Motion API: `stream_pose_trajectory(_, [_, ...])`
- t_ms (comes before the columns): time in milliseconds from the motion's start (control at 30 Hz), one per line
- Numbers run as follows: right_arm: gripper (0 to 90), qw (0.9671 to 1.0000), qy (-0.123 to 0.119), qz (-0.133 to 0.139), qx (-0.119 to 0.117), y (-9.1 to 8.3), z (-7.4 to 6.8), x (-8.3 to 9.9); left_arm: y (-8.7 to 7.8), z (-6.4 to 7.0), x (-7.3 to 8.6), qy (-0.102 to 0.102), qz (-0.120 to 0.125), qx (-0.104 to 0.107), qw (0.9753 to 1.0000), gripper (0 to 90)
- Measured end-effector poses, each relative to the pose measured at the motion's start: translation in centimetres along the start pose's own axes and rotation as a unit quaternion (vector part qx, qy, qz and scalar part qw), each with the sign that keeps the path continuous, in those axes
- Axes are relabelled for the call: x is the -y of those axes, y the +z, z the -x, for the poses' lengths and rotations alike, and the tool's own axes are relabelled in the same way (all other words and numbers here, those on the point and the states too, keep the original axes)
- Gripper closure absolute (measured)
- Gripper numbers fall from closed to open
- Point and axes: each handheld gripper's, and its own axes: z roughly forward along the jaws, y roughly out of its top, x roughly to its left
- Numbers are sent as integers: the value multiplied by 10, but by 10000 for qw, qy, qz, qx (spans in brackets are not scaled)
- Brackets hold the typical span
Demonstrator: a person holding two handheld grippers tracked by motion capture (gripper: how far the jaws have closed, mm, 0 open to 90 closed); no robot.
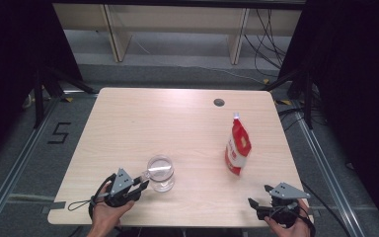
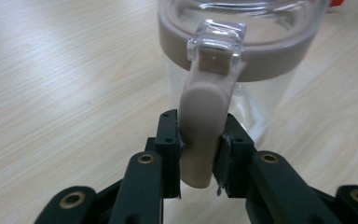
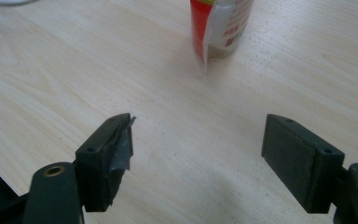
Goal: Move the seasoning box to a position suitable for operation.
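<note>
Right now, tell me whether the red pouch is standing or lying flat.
Standing. The red pouch rests on its base on the table, spout cap on top, leaning slightly. The right tongs gape open short of it.

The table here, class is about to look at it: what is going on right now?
A person holds a gripper in each hand. The left gripper is shut on the beige handle of a clear jar near the table's front edge. The right gripper is open, hovering near a red pouch that stands upright, untouched.

A recording lab: black curtains [image 1: 10, 59], floor rails [image 1: 15, 163], loose cables [image 1: 266, 29] around a wooden table [image 1: 177, 123].
</note>
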Motion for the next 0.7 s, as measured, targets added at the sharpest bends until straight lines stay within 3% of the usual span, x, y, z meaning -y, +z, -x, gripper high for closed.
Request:
stream_pose_trajectory(100, [258, 10000, 30, -21, -21, 1, 0, 0, 1, -6, 0, -46, 2, -27, 10000, 739])
stream_pose_trajectory(233, [259, 9999, 127, -39, -9, 0, -2, 1, 3, -11, -2, 146, -57, -30, 9999, 743])
stream_pose_trajectory(333, [259, 9998, 180, -73, -8, 0, -3, 0, 6, -12, -2, 141, 87, 150, 9997, 744])
stream_pose_trajectory(433, [261, 10000, 11, 24, 2, 0, 0, 0, 11, -10, -3, 207, 172, 284, 9992, 744])
stream_pose_trajectory(467, [261, 9999, 156, -12, 9, 0, -2, 1, 12, -9, -3, 221, 172, 325, 9991, 744])
stream_pose_trajectory(567, [261, 9999, 154, -13, -6, 0, -2, 1, 14, -5, -4, 251, 200, 412, 9986, 744])
stream_pose_trajectory(600, [261, 9999, 109, -4, 3, 0, -1, 0, 17, -4, -6, 424, 224, 533, 9974, 743])
stream_pose_trajectory(700, [261, 10000, 23, 44, -25, 1, 0, 0, 20, 3, -7, 334, 223, 623, 9972, 743])
